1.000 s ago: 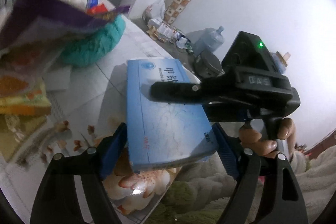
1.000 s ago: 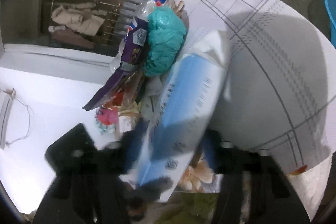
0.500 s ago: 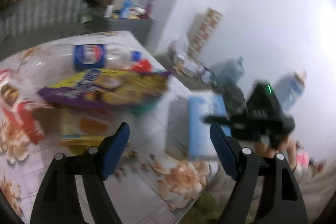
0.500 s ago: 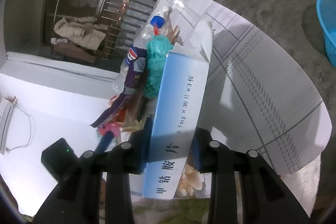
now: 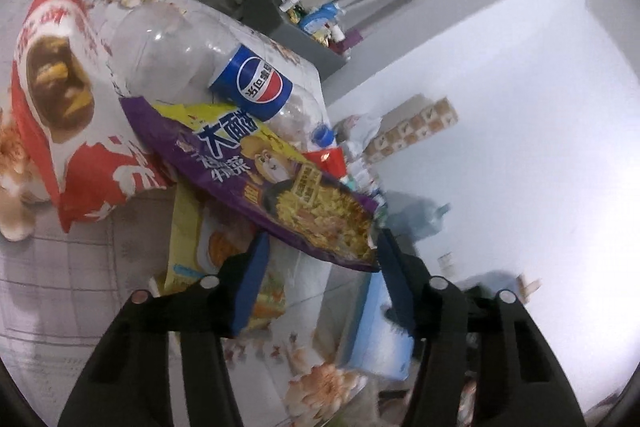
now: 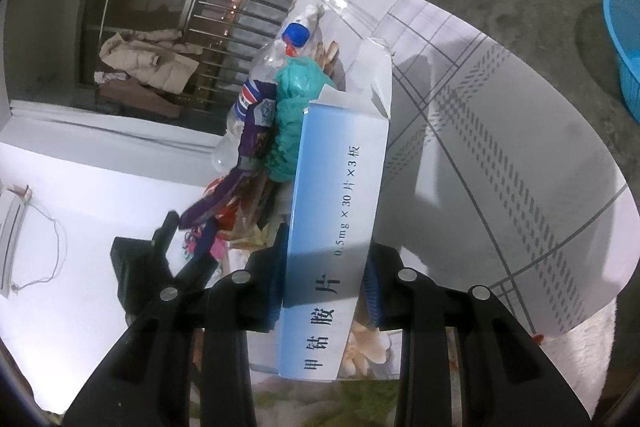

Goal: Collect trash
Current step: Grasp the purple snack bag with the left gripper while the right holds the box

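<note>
One plastic bottle, one blue box, three snack wrappers: purple, red, yellow; one teal bag; one blue basket.

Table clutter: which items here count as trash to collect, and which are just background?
Trash for the job:
- blue box, clamped in the right gripper
- purple noodle wrapper, between the closing jaws of the left gripper
- clear bottle
- red wrapper
- teal bag

Just lying about:
- blue basket on the floor
</note>
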`<action>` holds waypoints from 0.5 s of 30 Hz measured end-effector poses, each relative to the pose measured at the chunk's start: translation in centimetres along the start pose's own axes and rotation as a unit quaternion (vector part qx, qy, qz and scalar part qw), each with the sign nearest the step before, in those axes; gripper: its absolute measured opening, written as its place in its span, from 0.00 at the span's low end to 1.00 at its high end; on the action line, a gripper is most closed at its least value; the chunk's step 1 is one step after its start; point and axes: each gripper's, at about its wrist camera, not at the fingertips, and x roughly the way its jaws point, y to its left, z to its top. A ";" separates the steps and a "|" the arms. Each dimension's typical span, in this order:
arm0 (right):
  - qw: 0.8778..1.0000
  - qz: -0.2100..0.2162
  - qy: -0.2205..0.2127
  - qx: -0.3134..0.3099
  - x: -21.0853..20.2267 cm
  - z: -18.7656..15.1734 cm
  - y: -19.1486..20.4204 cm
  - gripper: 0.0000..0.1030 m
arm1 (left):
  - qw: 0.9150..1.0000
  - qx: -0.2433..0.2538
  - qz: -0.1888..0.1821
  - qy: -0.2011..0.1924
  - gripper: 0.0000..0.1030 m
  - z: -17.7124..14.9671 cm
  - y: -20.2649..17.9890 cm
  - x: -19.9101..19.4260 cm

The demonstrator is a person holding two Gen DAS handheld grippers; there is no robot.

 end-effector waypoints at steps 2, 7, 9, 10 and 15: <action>1.000 0.001 0.001 0.000 0.0 0.0 0.0 0.29 | 1.000 -0.019 -0.008 -0.006 0.46 0.1 0.3 0.1; 1.000 0.000 -0.004 -0.001 -0.3 0.0 -0.1 0.29 | 0.998 -0.039 -0.053 -0.005 0.45 -0.6 -0.3 -0.6; 1.000 -0.001 -0.004 0.001 -0.3 0.0 -0.2 0.29 | 0.996 -0.038 -0.075 -0.004 0.45 -0.9 -0.8 -1.0; 1.000 -0.001 -0.004 0.003 -0.3 0.0 -0.3 0.29 | 0.996 -0.038 -0.084 -0.003 0.46 -1.1 -0.9 -1.3; 1.000 0.000 -0.004 0.003 -0.1 -0.1 -0.4 0.29 | 0.994 -0.076 -0.081 -0.005 0.48 -0.9 -0.3 -1.3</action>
